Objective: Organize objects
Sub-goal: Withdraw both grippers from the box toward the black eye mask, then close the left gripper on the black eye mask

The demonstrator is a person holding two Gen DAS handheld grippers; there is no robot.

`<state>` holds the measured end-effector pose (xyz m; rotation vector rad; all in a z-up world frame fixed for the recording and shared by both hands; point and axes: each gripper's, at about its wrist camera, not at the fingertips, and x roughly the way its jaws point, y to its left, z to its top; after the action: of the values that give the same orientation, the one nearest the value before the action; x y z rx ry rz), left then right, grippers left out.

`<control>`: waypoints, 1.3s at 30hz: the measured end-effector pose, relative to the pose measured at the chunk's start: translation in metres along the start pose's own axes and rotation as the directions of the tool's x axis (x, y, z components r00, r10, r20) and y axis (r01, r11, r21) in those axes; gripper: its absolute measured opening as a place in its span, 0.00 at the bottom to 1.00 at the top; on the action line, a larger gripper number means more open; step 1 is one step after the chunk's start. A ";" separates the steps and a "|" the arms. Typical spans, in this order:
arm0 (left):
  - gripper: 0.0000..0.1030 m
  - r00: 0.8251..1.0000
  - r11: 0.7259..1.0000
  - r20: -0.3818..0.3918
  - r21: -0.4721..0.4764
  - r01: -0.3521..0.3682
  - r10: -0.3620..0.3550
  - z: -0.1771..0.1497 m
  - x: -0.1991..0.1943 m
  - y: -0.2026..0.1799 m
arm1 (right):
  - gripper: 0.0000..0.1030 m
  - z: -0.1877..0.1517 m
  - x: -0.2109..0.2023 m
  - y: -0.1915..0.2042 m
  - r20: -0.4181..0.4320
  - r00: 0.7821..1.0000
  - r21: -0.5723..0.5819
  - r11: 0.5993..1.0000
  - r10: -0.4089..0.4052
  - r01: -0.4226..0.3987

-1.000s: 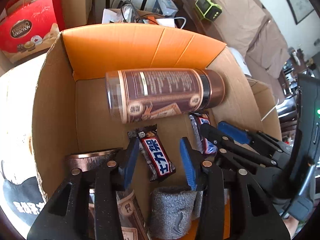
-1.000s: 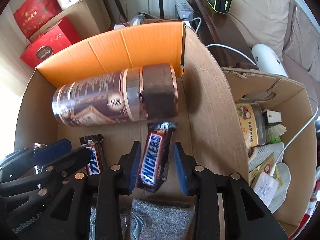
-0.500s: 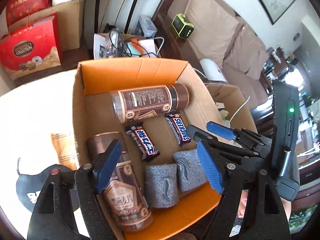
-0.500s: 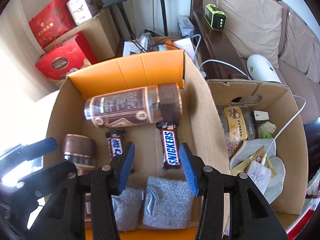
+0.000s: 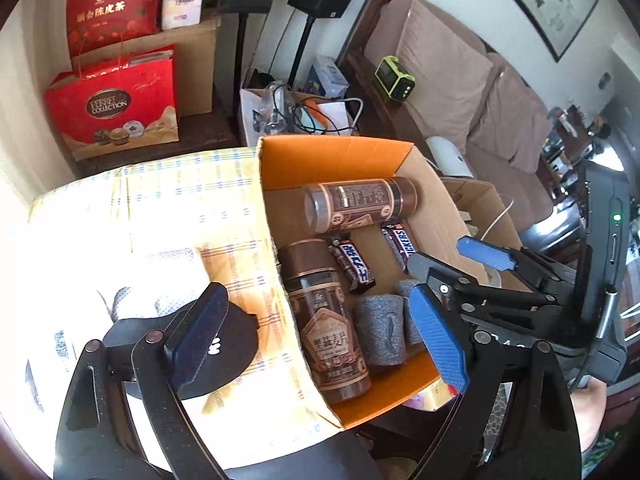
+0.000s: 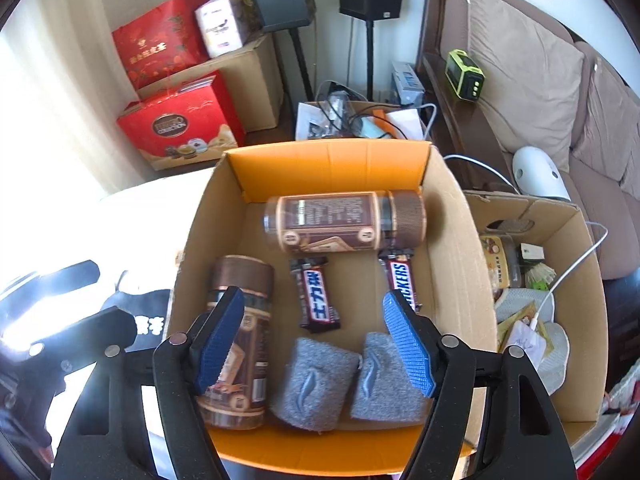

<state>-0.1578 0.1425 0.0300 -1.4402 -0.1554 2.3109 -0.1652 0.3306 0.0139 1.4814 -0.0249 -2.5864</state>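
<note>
An open cardboard box (image 6: pixel 456 240) with orange flaps holds two brown jars, two Snickers bars and two grey wristbands. One jar (image 6: pixel 344 220) lies across the back, the other (image 6: pixel 236 340) lies along the left wall. The bars (image 6: pixel 316 300) (image 6: pixel 402 280) lie in the middle, the wristbands (image 6: pixel 312 384) (image 6: pixel 384 380) at the front. My right gripper (image 6: pixel 316 344) is open and empty above the box front. My left gripper (image 5: pixel 316 344) is open and empty above the box's left wall (image 5: pixel 276 264). The right gripper also shows in the left wrist view (image 5: pixel 456 256).
A black cap (image 5: pixel 224 344) lies on the checked tablecloth (image 5: pixel 168 216) left of the box. A second cardboard box (image 6: pixel 560 288) with odds and ends stands to the right. Red gift bags (image 6: pixel 180 124), speakers on stands and a brown sofa (image 6: pixel 540 80) lie beyond.
Both grippers have risen and pulled back out of the box and opened wider. The right gripper has let go of the Snickers bar, which now lies on the box floor.
</note>
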 end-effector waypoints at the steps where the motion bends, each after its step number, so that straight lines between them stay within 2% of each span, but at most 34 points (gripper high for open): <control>1: 0.93 1.000 1.000 0.001 -0.002 -0.007 0.007 -0.002 -0.003 0.005 | 0.74 -0.001 -0.001 0.004 0.003 1.000 -0.006 1.000 0.009 -0.009; 2: 0.97 1.000 1.000 0.002 -0.003 -0.016 0.016 -0.004 -0.007 0.011 | 0.75 -0.001 -0.003 0.009 0.006 1.000 -0.012 1.000 0.019 -0.019; 4: 0.99 1.000 1.000 0.006 0.001 -0.029 0.029 -0.009 -0.014 0.024 | 0.75 -0.003 -0.004 0.020 0.004 0.999 -0.029 0.998 0.052 -0.052; 16: 0.99 0.990 0.984 -0.009 -0.107 -0.142 0.142 -0.047 -0.037 0.123 | 0.75 -0.013 0.007 0.106 -0.014 0.991 -0.150 0.980 0.130 -0.131; 23: 0.99 0.991 0.969 -0.048 -0.205 -0.135 0.128 -0.076 -0.029 0.181 | 0.75 -0.019 0.025 0.151 -0.042 0.987 -0.199 0.966 0.158 -0.163; 27: 0.99 0.989 0.966 -0.079 -0.221 -0.136 0.122 -0.088 -0.016 0.198 | 0.75 -0.025 0.036 0.170 -0.058 0.983 -0.220 0.959 0.173 -0.181; 30: 0.97 0.990 0.965 -0.109 -0.236 -0.114 0.091 -0.090 -0.001 0.203 | 0.74 -0.030 0.048 0.183 -0.073 0.985 -0.240 0.956 0.154 -0.167; 35: 0.88 0.990 0.963 -0.136 -0.258 -0.079 0.045 -0.091 0.021 0.204 | 0.63 -0.039 0.064 0.192 -0.102 0.985 -0.247 0.956 0.139 -0.160; 39: 0.77 0.988 0.964 -0.153 -0.259 -0.062 0.023 -0.092 0.033 0.203 | 0.62 -0.044 0.072 0.191 -0.118 0.984 -0.240 0.958 0.132 -0.158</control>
<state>-0.1470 -0.0395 -0.1018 -1.7546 -0.4054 2.2722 -0.1383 0.1348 -0.0527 1.4563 0.1883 -2.2993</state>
